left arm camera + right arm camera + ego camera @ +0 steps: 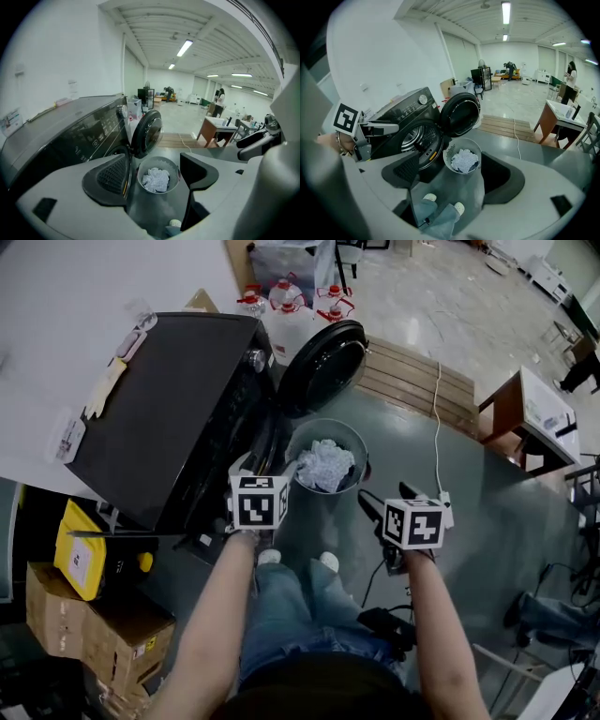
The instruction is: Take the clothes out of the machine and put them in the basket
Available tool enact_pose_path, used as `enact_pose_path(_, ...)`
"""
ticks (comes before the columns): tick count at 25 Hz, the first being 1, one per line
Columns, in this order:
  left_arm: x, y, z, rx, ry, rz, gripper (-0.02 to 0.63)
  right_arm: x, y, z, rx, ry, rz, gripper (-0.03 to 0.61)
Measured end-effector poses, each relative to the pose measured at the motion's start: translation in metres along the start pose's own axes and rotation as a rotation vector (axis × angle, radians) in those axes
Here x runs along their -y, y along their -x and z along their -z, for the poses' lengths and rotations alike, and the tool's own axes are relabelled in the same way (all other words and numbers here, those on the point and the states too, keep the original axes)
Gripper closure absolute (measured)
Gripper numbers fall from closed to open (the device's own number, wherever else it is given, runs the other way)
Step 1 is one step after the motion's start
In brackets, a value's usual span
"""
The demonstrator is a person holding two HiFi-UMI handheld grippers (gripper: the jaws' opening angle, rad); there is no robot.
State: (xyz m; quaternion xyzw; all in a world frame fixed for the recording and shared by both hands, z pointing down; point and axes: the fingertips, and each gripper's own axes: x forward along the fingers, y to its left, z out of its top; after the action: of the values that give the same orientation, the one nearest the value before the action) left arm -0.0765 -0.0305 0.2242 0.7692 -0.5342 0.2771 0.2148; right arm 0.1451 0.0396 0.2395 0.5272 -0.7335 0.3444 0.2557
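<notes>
Machine: the black front-loading washing machine [173, 409] sits ahead and to the left of your left claw [154, 174]. Its drum mouth [412, 139] shows ahead and to the left of your right claw [449, 174].
Door: the round dark glass door [323, 365] is swung wide open. It is beyond both claws, just past the basket.
Basket: the round grey slatted plastic basket [349, 435] stands on the grey floor [441, 474] just in front of the machine. It is framed in the gap between each claw's jaws and touches neither claw.
Clothes: the crumpled white bundle of clothes [324, 465] lies inside the basket, well beyond your jaw tips.
Left claw: the jaws are spread with nothing pinched. You hold it in the air, pointed down toward the basket.
Right claw: the jaws are spread too, gripping nothing. It hangs to the right of your left claw at about the same height, also aimed down at the basket.
</notes>
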Motion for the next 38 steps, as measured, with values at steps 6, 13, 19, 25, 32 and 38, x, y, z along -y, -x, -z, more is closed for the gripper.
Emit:
enact_pose_path(6, -0.005, 0.027, -0.016, 0.061, -0.032, -0.003, 0.258, -0.017, 0.017, -0.012, 0.053, 0.005, -0.014, 0.164)
enact_pose_path(13, -0.011, 0.068, -0.037, 0.167, -0.074, 0.026, 0.258, -0.042, 0.049, -0.024, 0.153, 0.011, 0.006, 0.164)
enact_pose_path(19, -0.016, 0.115, -0.057, 0.279, -0.128, 0.045, 0.258, -0.074, 0.091, -0.04, 0.263, 0.08, 0.062, 0.164)
enact_pose_path(25, -0.024, 0.165, -0.087, 0.42, -0.11, 0.069, 0.258, -0.109, 0.137, -0.068, 0.407, 0.185, 0.089, 0.164)
enact_pose_path(32, -0.019, 0.226, -0.115, 0.589, -0.255, 0.031, 0.258, -0.142, 0.204, -0.104, 0.665, 0.303, 0.152, 0.164)
enact_pose_path(38, -0.018, 0.256, -0.122, 0.68, -0.295, 0.056, 0.258, -0.167, 0.227, -0.109, 0.754, 0.348, 0.188, 0.164)
